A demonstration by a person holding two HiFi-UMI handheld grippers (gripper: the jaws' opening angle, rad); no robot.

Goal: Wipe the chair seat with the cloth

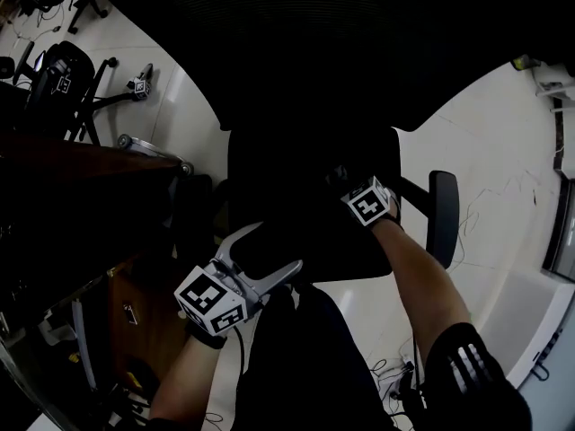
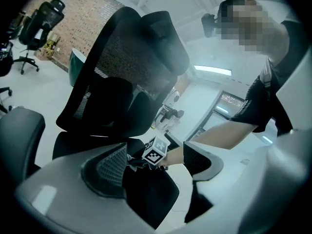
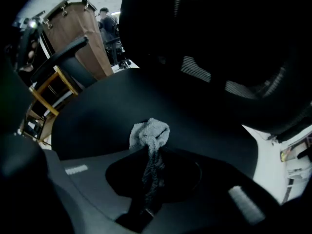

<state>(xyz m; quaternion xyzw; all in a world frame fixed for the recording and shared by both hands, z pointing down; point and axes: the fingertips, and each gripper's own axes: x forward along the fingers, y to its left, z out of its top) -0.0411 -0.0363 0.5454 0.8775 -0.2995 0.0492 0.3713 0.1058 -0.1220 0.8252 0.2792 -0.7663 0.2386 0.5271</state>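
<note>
The black office chair's seat (image 1: 296, 241) lies below me, with its mesh backrest (image 1: 296, 52) beyond it. On the seat's right half, my right gripper (image 1: 355, 191) is shut on a grey cloth. In the right gripper view the cloth (image 3: 150, 133) is bunched at the jaw tips of the right gripper (image 3: 148, 155) and presses on the seat (image 3: 112, 106). My left gripper (image 1: 266, 250) stands open at the seat's front left edge, holding nothing. The left gripper view shows the left gripper (image 2: 156, 172) with its jaws wide apart, the seat edge (image 2: 146, 199) between them and the right gripper's marker cube (image 2: 157, 150) beyond.
The chair's right armrest (image 1: 443, 214) stands beside my right forearm. A dark wooden desk (image 1: 81, 173) is close on the left, with another black chair (image 1: 63, 79) behind it. White floor (image 1: 485, 151) surrounds the chair. A wooden shelf (image 3: 41, 101) shows left of the seat.
</note>
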